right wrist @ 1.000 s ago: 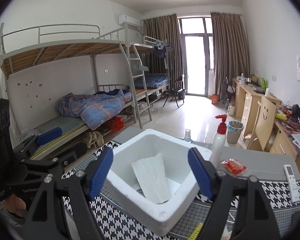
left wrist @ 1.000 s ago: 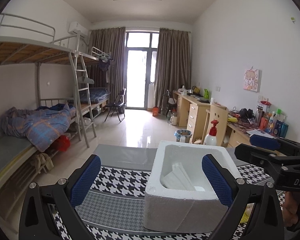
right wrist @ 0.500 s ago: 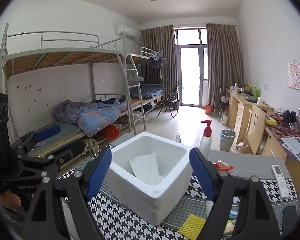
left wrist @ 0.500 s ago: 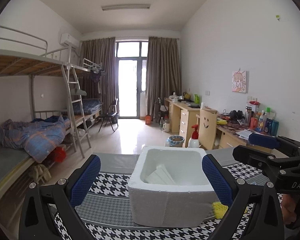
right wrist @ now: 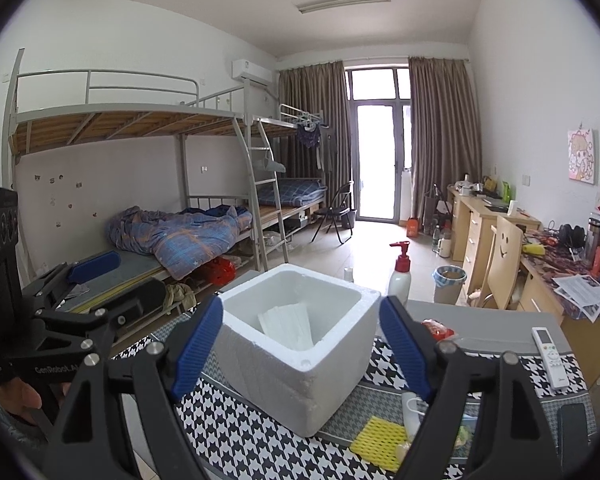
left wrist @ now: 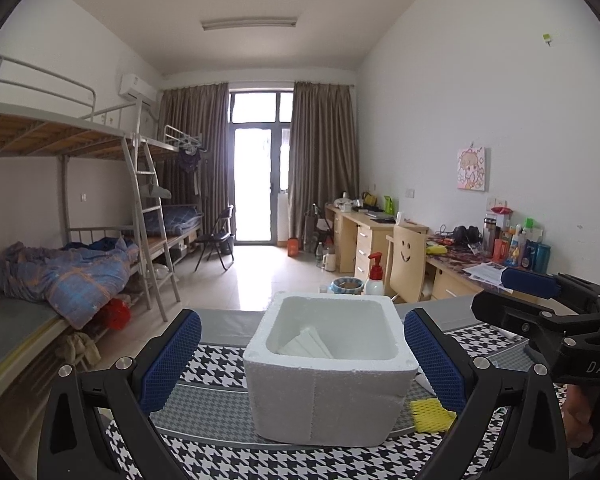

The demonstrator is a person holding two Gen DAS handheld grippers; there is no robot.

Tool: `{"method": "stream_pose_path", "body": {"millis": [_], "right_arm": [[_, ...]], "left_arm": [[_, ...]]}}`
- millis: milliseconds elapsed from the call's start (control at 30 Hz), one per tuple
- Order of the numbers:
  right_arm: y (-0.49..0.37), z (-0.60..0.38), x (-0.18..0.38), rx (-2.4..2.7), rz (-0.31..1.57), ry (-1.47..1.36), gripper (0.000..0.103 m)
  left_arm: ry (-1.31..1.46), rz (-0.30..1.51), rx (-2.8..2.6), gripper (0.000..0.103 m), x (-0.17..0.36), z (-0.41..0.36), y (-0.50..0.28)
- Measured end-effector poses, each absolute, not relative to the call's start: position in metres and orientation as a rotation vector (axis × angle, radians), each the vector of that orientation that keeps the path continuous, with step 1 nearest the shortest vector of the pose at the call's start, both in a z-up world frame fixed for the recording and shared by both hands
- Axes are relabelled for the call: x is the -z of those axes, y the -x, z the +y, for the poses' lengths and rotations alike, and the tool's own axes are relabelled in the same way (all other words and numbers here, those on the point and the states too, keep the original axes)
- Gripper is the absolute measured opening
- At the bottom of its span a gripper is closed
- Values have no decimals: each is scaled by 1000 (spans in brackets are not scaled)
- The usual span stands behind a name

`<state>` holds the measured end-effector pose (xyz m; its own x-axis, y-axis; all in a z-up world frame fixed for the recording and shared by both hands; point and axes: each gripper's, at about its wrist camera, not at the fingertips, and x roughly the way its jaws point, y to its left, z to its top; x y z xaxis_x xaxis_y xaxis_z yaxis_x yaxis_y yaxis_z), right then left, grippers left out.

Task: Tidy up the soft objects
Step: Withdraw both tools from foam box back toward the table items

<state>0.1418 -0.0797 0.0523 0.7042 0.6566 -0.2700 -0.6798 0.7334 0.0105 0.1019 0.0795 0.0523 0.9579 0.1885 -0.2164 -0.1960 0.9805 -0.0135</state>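
Both grippers hang empty, just near of the foam box [left wrist: 328, 372], pointing a little down. Left gripper [left wrist: 302, 354] jaws stand wide with nothing between the pads; right gripper [right wrist: 300, 342] likewise wide and holding nothing. The box sits on the checkered table [left wrist: 220, 360] and already holds a stack of white foam sheets [right wrist: 288, 326] leaning against its inner wall.

Remaining soft items lie to the right of the box at the near edge: a yellow foam net [right wrist: 378, 436], touching the box's base in the left view, and some small pale pieces [right wrist: 412, 408] beside it, too blocked by the right jaw to identify.

Likely step: pick up the yellow net next. Best done with the right gripper since it's on that side. Tip down, straddle the net, close gently so it doesn't squash or slide, lift clear of the rim, release above the sheets. Keep the left gripper well apart, or steady the light box if it shifts.
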Motion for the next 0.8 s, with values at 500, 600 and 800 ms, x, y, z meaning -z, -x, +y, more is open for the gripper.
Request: {"method": "stream_pose_path", "body": {"millis": [500, 600, 800], "right_arm": [[-127, -96, -40, -714, 248, 73, 87], [-125, -97, -37, -702, 247, 75, 87], [-121, -102, -32, -687, 247, 72, 87]], "left_arm": [[19, 192, -192, 102, -43, 66, -89], [24, 195, -181, 102, -41, 65, -88], [26, 196, -174, 102, -34, 63, -87]]}}
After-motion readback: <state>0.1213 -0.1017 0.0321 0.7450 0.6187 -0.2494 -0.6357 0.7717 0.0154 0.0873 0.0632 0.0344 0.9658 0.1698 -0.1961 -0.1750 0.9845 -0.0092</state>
